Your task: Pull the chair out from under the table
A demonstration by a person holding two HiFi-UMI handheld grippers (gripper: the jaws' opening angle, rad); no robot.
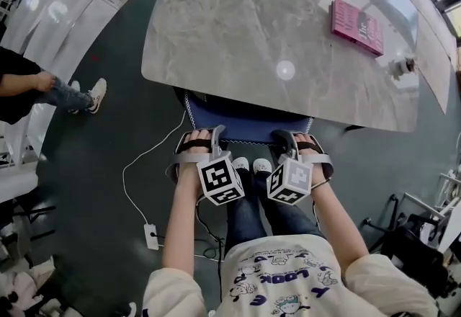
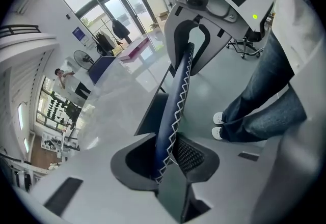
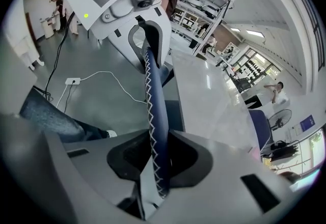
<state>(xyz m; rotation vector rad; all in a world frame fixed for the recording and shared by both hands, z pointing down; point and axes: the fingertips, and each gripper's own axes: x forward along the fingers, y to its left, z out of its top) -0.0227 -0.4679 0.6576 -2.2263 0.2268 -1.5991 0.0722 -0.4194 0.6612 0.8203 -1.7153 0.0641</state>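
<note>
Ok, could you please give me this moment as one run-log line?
phase: grasp | left tongs: shut on chair backrest | right tongs: shut on chair backrest | chair: tucked under table, not yet pulled

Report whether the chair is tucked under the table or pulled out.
Tucked in. Of the chair only the blue backrest shows, at the near edge of the table; the seat is hidden beneath.
</note>
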